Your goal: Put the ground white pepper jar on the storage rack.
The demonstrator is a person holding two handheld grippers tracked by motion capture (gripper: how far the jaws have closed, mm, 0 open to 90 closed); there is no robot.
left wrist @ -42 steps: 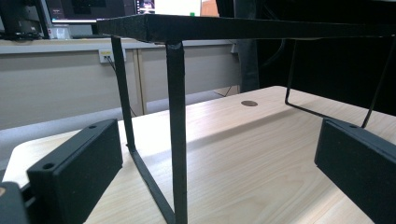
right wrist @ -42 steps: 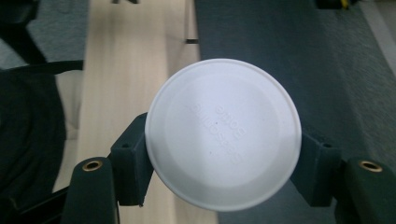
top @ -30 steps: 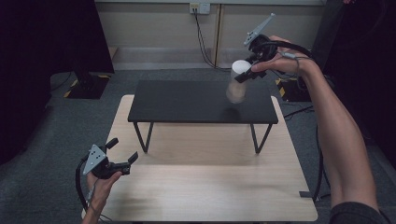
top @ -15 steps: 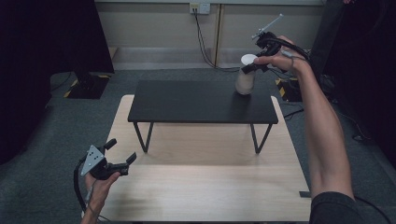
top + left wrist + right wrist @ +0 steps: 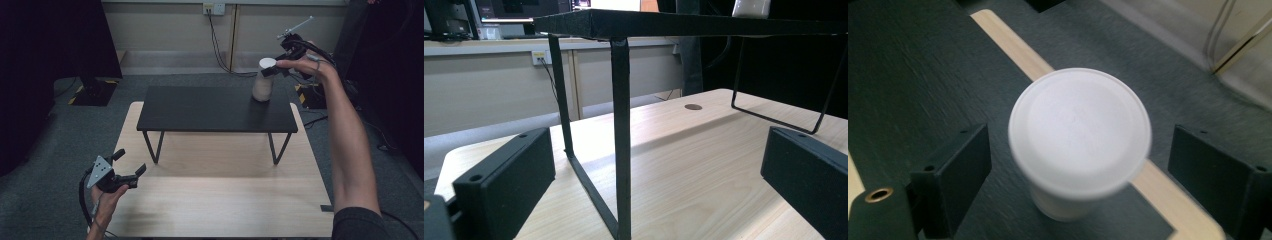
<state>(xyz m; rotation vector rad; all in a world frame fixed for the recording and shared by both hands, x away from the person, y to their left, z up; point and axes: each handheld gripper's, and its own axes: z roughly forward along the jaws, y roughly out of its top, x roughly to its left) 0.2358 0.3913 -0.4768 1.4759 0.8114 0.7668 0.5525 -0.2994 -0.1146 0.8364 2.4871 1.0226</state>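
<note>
The cup [image 5: 263, 80], carried in the air a second earlier, stood on the shelf [image 5: 200, 109] near its far right corner. The right gripper [image 5: 280, 67] had let go, jaws spread either side. The left gripper [image 5: 119, 172] waited spread-jawed at the table's [image 5: 225, 210] near left edge.

Even overhead light, dark room edges — right gripper view slightly blurred.
</note>
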